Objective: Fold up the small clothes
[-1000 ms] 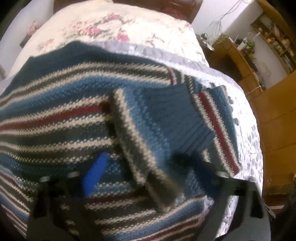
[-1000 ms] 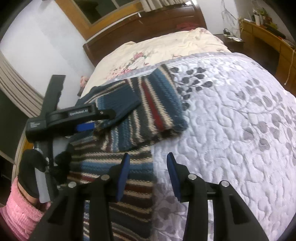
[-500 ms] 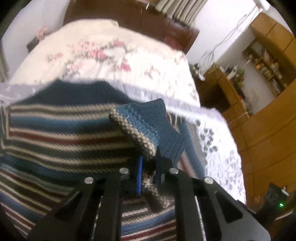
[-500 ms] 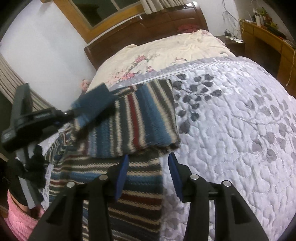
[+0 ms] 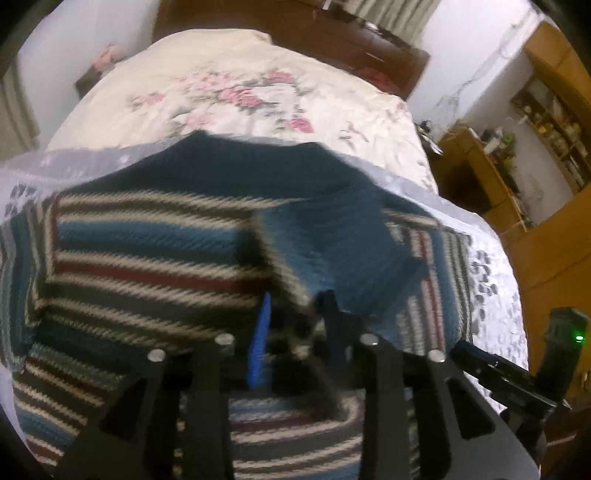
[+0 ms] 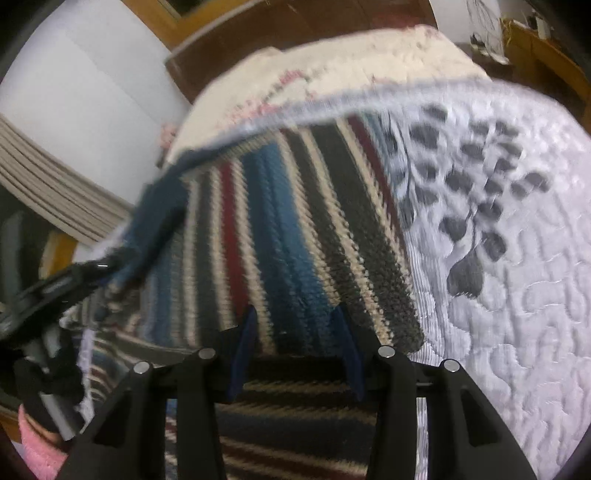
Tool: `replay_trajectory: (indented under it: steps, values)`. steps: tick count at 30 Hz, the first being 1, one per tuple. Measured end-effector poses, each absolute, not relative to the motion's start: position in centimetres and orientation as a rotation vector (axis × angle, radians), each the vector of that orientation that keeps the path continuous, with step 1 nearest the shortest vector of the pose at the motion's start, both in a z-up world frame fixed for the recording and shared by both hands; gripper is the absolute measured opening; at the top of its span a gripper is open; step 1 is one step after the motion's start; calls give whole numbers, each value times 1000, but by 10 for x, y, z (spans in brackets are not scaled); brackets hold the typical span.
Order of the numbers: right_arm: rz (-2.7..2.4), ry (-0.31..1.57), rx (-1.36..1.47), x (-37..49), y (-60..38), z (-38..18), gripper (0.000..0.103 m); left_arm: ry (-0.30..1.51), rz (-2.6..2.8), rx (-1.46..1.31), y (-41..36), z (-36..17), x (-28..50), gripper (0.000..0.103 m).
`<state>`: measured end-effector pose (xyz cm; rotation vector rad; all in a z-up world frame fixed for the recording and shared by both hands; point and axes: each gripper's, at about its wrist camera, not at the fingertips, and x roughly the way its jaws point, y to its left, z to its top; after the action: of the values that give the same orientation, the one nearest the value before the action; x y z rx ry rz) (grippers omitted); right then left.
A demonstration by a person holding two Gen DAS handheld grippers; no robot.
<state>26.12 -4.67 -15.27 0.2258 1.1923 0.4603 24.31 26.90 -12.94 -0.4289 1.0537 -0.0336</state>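
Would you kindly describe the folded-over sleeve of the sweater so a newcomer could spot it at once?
Start at the bed's white quilted coverlet with grey leaf print; the blue, cream, maroon and charcoal striped knit sweater lies spread on it. The sleeve is the flap folded across the sweater's body, ending in a plain navy ribbed cuff. Its stripes run crosswise to the body's.

Before me a bed, white quilt (image 6: 517,295) with grey leaves, floral cream cover (image 5: 240,92) beyond. Dark wood headboard (image 5: 332,33), white walls. Wooden shelving (image 5: 546,122) at my right.
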Motion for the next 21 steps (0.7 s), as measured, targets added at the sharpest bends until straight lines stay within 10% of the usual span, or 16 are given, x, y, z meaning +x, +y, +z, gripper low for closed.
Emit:
replay_trajectory:
  steps: [12, 18, 21]
  values:
    - [484, 1116, 245, 244, -53, -117, 49, 930, -73, -89, 201, -57, 217, 74]
    - [471, 1115, 239, 235, -64, -114, 51, 1029, 5, 98, 159, -94, 251, 75]
    - [462, 1115, 249, 230, -73, -115, 52, 1080, 89, 154, 162, -115, 262, 42]
